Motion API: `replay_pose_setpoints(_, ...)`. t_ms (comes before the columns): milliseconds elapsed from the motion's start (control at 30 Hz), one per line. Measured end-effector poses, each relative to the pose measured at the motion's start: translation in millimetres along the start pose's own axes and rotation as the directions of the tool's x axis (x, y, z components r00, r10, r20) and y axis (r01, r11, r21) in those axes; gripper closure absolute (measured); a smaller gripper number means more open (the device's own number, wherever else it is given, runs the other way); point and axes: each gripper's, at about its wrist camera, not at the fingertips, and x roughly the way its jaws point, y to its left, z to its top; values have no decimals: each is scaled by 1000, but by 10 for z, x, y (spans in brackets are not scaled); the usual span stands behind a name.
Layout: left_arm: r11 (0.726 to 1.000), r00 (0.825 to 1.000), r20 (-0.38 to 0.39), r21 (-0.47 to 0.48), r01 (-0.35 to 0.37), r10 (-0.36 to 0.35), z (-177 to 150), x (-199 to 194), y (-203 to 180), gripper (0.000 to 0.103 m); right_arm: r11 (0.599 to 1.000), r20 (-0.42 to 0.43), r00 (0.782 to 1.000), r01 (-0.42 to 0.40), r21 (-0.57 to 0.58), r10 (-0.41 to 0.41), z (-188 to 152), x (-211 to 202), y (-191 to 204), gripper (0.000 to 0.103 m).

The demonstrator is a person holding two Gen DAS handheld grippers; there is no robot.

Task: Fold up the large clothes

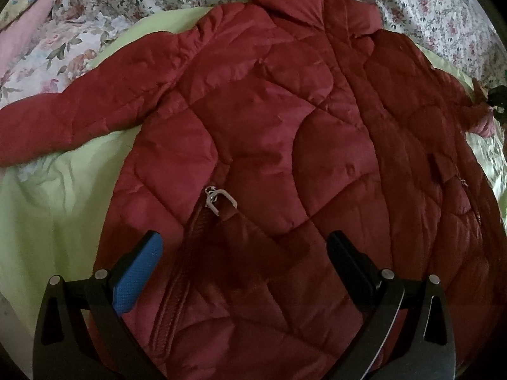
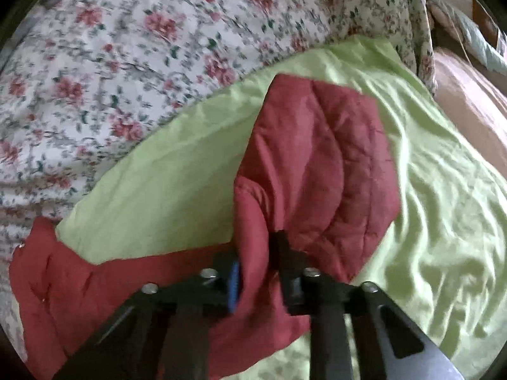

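A: What is all this lying on?

B: A bed. A white cover printed with pink flowers and green leaves (image 1: pixel 427 15) fills the far side in both wrist views, rumpled and soft. Over it lies a pale green sheet (image 2: pixel 427 190), creased into many small ridges on the right. At the far left of the left view there is a pink cushion or pillow (image 1: pixel 28 28); I cannot tell which. At the upper right of the right view a peach-coloured surface (image 2: pixel 469 107) shows past the edge of the bedding, too blurred to name.

A: And the garment?

B: A dark red quilted jacket (image 1: pixel 285 126) is spread front-up on the green sheet, collar (image 1: pixel 294 6) toward the flowered cover, one sleeve (image 1: pixel 79 110) stretched out to the left. Its front is closed. A pocket zip with a silver pull (image 1: pixel 218 199) sits low on the body.

A: The tools?

B: The left gripper (image 1: pixel 244 253) hovers over the lower front, its jaws spread wide with nothing between them; one pad is blue (image 1: pixel 139 272). The right gripper (image 2: pixel 256 272) has its jaws pinched together on the end of the other sleeve (image 2: pixel 317 164), red fabric bunched between them and lifted over the green sheet. In the left view that gripper shows only as a small dark shape at the right edge.
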Motion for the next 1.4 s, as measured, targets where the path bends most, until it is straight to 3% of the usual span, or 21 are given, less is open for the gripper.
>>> replay_pose_setpoints(300,1000,999,19,-12,28,-28,-30,-133,73,0,971,31,976,-209,-118,214,-298,-592,315,93)
replay_pose_setpoints(500,995,996,7,-41,88,-88,-59,-156,166,0,895,-27,933,-352,-276,359,-786,-851,900,92)
replay_pose_setpoints(700,984,989,-8,-97,149,-151,-76,-107,313,0,787,-133,874,-480,-387,468,-1431,-893,1482,92)
replay_pose_setpoints(800,980,986,-15,-109,166,-169,-57,-61,370,0,720,-224,839,-541,-435,495,-1781,-824,1777,92)
replay_pose_setpoints(900,976,982,-12,-109,187,-189,-26,-43,398,0,662,-294,820,-571,-486,491,-2070,-758,2003,92)
replay_pose_setpoints(1000,970,976,-11,-109,216,-219,35,-25,428,0,595,-384,785,-619,-513,486,-2343,-645,2196,92)
replay_pose_setpoints(1133,953,961,-14,-133,271,-276,200,0,515,0,478,-453,769,-637,-604,452,-2660,-590,2369,89)
replay_pose_setpoints(1200,947,956,-5,-142,289,-293,297,-11,564,0,414,-473,738,-667,-619,481,-2726,-649,2384,88)
replay_pose_setpoints(1233,945,955,4,-145,295,-297,353,-19,586,0,379,-492,709,-694,-612,505,-2748,-687,2360,88)
replay_pose_setpoints(1400,942,953,17,-147,300,-301,610,52,634,0,335,-532,678,-724,-602,508,-2753,-687,2347,88)
